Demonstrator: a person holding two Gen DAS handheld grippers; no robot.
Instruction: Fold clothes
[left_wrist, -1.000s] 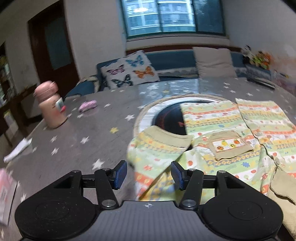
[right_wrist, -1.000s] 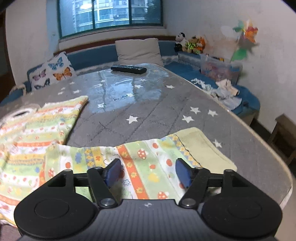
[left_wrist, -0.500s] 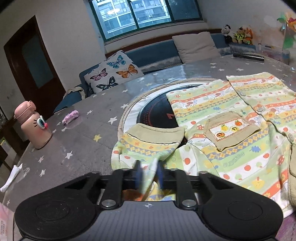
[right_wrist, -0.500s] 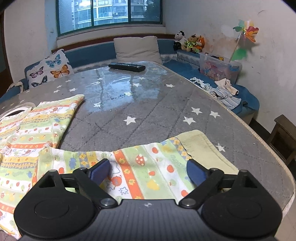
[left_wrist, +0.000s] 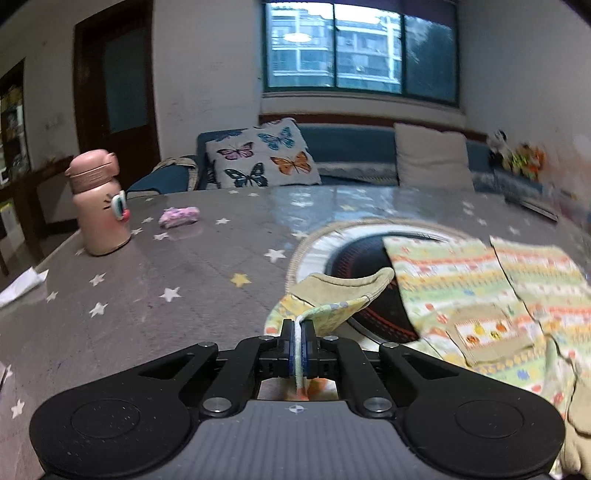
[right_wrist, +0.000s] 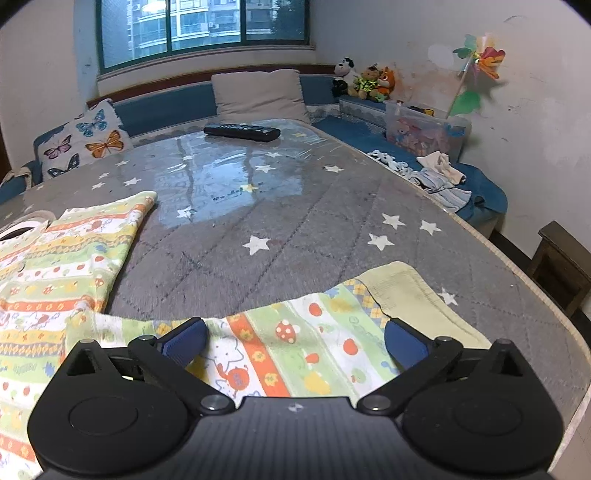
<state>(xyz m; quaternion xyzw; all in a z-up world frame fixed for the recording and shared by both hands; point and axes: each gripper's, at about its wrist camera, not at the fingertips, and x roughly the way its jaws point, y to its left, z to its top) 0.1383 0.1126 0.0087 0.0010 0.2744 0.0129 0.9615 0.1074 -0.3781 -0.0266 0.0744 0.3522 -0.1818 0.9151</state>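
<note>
Clothes here mean one patterned child's shirt (left_wrist: 476, 291) spread on the star-print table (left_wrist: 155, 273). Its left sleeve (left_wrist: 332, 295) is pinched edge-on between the left gripper (left_wrist: 298, 345) pads, lifted, with the body ahead to that gripper's right. The right gripper (right_wrist: 295, 338) has just been opening; its jaws stand wide above the right sleeve (right_wrist: 314, 339), which runs crosswise beneath them, unclamped.

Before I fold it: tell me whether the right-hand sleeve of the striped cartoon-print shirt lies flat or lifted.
Flat: the sleeve lies spread on the grey star-print tablecloth, between the right gripper's open jaws.
</note>
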